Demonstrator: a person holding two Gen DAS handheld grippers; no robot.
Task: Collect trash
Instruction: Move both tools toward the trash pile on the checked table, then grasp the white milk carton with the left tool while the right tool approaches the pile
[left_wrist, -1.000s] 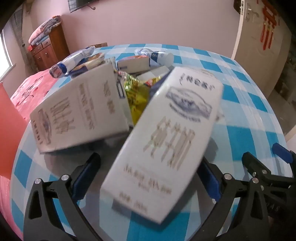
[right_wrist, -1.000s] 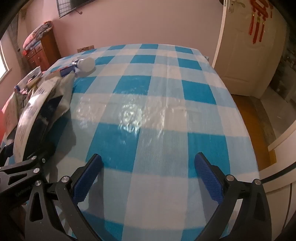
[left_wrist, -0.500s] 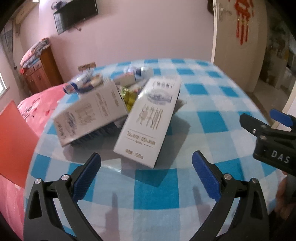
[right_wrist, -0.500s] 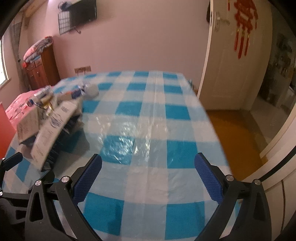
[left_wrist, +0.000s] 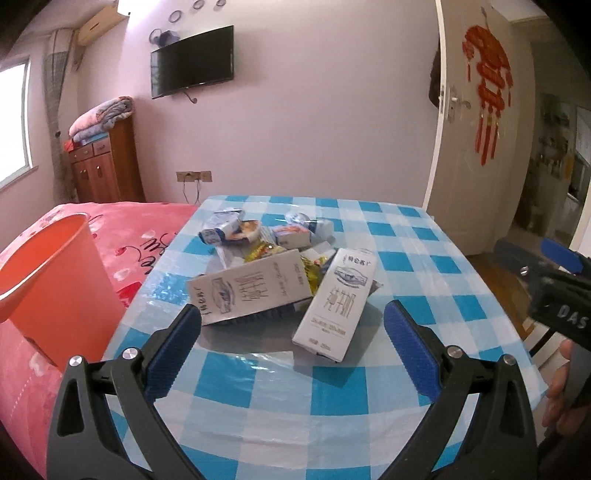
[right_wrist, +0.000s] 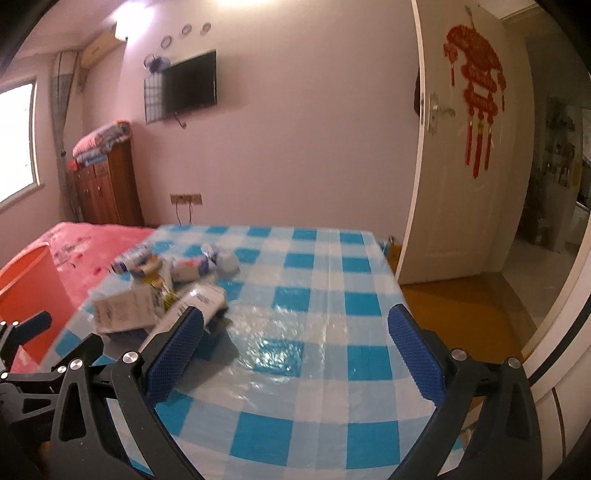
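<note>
My left claw (left_wrist: 291, 328) stands wide open and empty at the lower centre of the left wrist view, above the near edge of the tabletop (left_wrist: 424, 280); my right claw (right_wrist: 295, 334) is likewise spread open and grips nothing, low in the right wrist view over the checked blue-and-white cloth. The trash lies in a heap at mid-frame of the left wrist view; foremost is one white carton (left_wrist: 336, 304) lying flat, pointing toward the lower edge of the frame; just left of it a second white carton (left_wrist: 249, 291) rests tilted against the heap; a yellow wrapper (left_wrist: 308, 271) shows between the two. Behind them, toward the upper part of the heap, lie small packets (left_wrist: 291, 234) and a crumpled blue-and-white pouch (left_wrist: 221, 229). An orange bin (left_wrist: 51, 284) stands at the left edge of the frame, beside the tabletop and against a pink bed (left_wrist: 136, 229). In the right wrist view the same heap (right_wrist: 166, 288) sits left of centre, blurred.
</note>
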